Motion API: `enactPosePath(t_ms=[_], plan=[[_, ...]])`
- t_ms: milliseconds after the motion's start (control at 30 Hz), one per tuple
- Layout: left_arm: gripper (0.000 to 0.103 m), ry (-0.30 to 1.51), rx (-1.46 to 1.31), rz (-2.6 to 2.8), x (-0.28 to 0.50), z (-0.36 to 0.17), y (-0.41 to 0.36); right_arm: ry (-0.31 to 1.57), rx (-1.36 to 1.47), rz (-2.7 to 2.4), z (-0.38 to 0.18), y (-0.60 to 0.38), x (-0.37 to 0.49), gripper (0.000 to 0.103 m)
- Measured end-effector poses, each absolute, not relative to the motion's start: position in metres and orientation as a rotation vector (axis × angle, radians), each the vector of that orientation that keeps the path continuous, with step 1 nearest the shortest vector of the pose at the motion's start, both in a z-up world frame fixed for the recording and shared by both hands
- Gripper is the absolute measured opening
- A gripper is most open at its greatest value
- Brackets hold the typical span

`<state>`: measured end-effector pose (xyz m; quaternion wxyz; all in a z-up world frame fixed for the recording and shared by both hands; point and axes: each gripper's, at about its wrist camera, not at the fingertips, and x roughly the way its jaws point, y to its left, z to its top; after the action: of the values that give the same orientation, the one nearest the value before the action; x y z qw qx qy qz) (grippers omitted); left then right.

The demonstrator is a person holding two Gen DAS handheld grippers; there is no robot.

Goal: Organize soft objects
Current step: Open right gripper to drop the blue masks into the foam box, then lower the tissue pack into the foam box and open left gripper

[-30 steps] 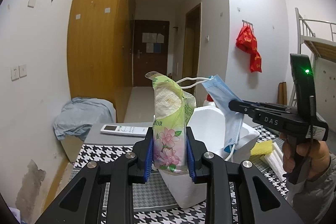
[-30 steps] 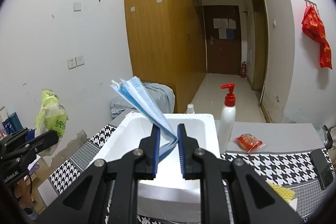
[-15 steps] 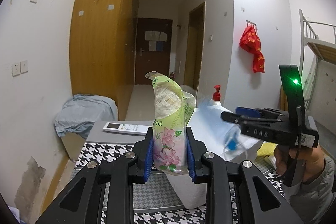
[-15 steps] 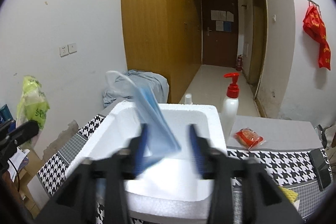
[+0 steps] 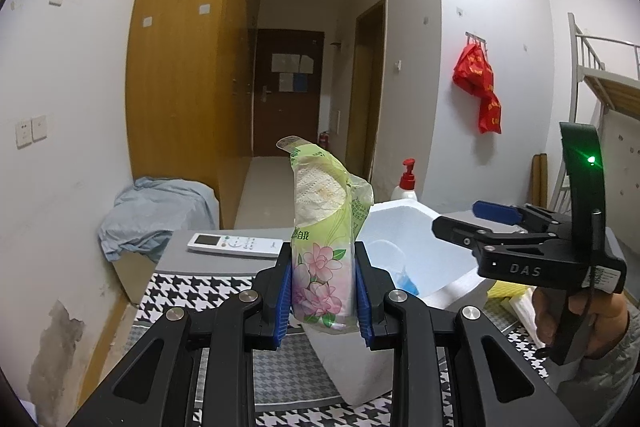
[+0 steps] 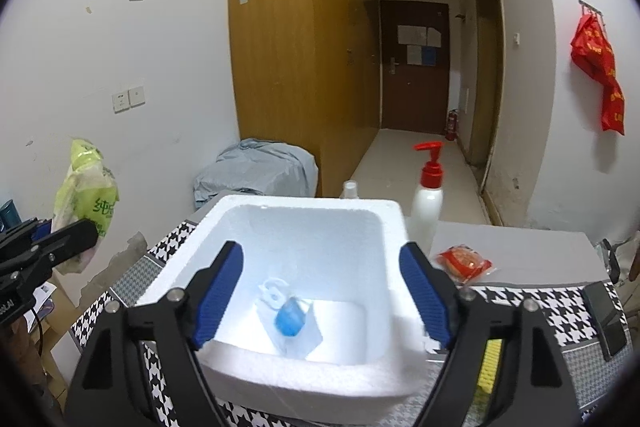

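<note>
Left tool [image 5: 322, 297] clamps my floral green tissue pack [image 5: 323, 267] low: light, squashy, slick film | right tool [image 6: 320, 291] spread wide above white foam box [image 6: 280, 383] | limp blue face mask [image 6: 290, 321] inside.

I am seeing a white foam box [image 6: 394, 227], matt and grainy. I am holding a tissue pack [image 5: 324, 247] in shiny, crinkly plastic. The face mask [image 6: 294, 321] is looking like soft cloth. The wardrobe [image 6: 296, 67] is showing smooth wood.
</note>
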<state>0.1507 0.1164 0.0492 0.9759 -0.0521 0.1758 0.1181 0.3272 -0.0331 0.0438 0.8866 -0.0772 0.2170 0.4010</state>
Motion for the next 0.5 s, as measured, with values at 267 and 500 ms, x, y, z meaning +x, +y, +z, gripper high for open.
enactPosePath(t_ms=[267, 500], plan=[[0.029, 0.366, -0.096, 0.214, 0.165, 0.049, 0.106, 0.439, -0.120, 0.783, 0.046, -0.063, 0.332, 0.097], [0.029, 0.384, -0.088, 0.186, 0.181, 0.050, 0.094, 0.428, -0.097, 0.758, 0.046, -0.085, 0.333, 0.097]])
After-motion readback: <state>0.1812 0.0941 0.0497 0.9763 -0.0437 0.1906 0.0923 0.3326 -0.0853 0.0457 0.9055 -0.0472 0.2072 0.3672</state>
